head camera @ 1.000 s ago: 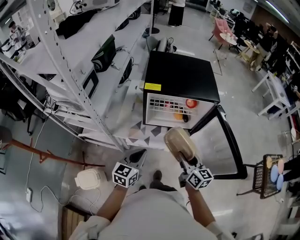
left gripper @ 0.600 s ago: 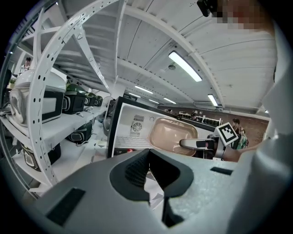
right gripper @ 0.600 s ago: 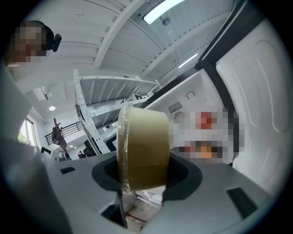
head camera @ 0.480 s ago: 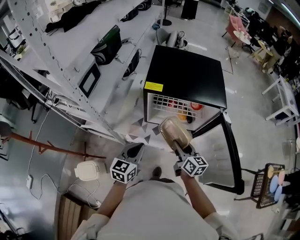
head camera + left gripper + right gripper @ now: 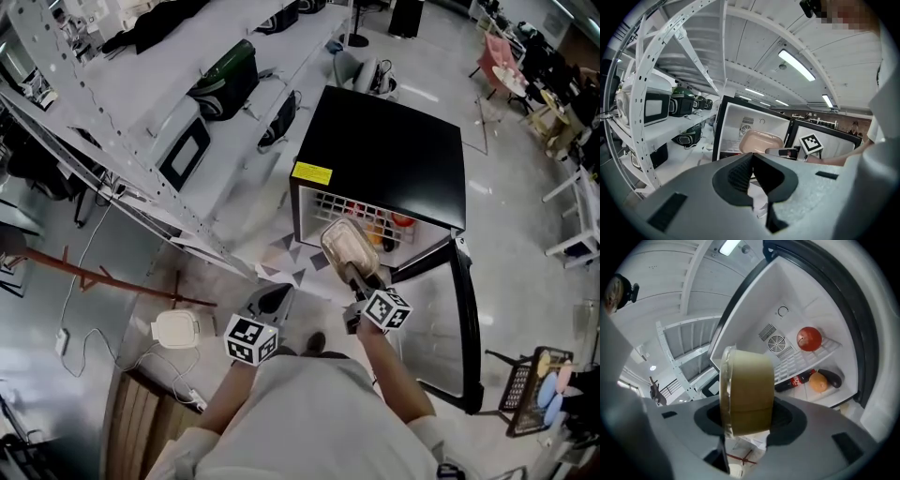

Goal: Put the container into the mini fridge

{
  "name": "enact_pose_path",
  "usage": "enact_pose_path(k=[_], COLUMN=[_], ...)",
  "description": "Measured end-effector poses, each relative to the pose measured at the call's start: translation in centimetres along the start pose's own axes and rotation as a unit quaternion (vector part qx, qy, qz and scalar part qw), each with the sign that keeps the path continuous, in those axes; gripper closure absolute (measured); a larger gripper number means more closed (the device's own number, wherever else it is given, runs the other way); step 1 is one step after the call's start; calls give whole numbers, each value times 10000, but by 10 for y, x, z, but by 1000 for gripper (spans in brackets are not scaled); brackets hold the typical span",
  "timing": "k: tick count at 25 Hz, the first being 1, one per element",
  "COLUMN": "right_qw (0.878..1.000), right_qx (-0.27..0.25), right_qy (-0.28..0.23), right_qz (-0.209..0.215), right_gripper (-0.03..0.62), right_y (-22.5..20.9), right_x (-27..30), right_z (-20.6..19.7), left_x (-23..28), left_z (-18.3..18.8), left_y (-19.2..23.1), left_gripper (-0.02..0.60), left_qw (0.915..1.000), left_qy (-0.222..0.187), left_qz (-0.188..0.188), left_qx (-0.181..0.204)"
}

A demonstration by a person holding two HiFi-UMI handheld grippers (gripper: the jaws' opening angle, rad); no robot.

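Note:
The black mini fridge (image 5: pixel 380 150) stands on the floor with its door (image 5: pixel 441 319) swung open to the right. My right gripper (image 5: pixel 359 281) is shut on the beige lidded container (image 5: pixel 349 248) and holds it just before the fridge opening. In the right gripper view the container (image 5: pixel 747 392) sits tipped on its side between the jaws of my right gripper (image 5: pixel 747 420), facing the white fridge interior (image 5: pixel 787 310). My left gripper (image 5: pixel 269 305) hangs lower left of it, shut and empty. In the left gripper view the left gripper (image 5: pixel 752 176) points at the fridge (image 5: pixel 754 126).
Inside the fridge a wire shelf (image 5: pixel 806 355) carries a red fruit (image 5: pixel 809 338); below lie an orange (image 5: pixel 818 382), a dark aubergine (image 5: pixel 833 377) and a cola bottle (image 5: pixel 796 380). A white shelving rack (image 5: pixel 141 141) with bags runs along the left. A white round item (image 5: pixel 176 330) lies on the floor.
My right gripper has carried the container up closer to the fridge opening. The left gripper has stayed at my side, and the view has moved nearer the fridge.

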State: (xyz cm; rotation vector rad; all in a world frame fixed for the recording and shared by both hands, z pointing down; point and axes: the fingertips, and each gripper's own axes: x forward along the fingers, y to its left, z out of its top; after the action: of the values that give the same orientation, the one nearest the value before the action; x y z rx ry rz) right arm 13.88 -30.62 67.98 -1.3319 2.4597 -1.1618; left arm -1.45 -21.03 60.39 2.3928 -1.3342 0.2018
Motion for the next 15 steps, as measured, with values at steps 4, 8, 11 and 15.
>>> enact_pose_path(k=[4,8,11,15], right_qw=[9993,9968,9916,9804], right_qx=[384,794,1273,1930], right_qy=[-21,-33,-78,-302], right_qz=[32,88,210,246], right_gripper=[385,385,385,385], right_y=[-12,-19,-16,-19], right_x=[14,28,38,57], right_z=[-3,-4,-2,1], left_x=[2,5,10,12], left_z=[-3,-1,1,12], left_y=[3,9,14,28], left_gripper=[577,577,577,577], left_qw=[10000,9999,10000,10000], left_qy=[31,46,43,48], left_qz=[74,84,28,-56], left_qx=[-30,-31,-29,15])
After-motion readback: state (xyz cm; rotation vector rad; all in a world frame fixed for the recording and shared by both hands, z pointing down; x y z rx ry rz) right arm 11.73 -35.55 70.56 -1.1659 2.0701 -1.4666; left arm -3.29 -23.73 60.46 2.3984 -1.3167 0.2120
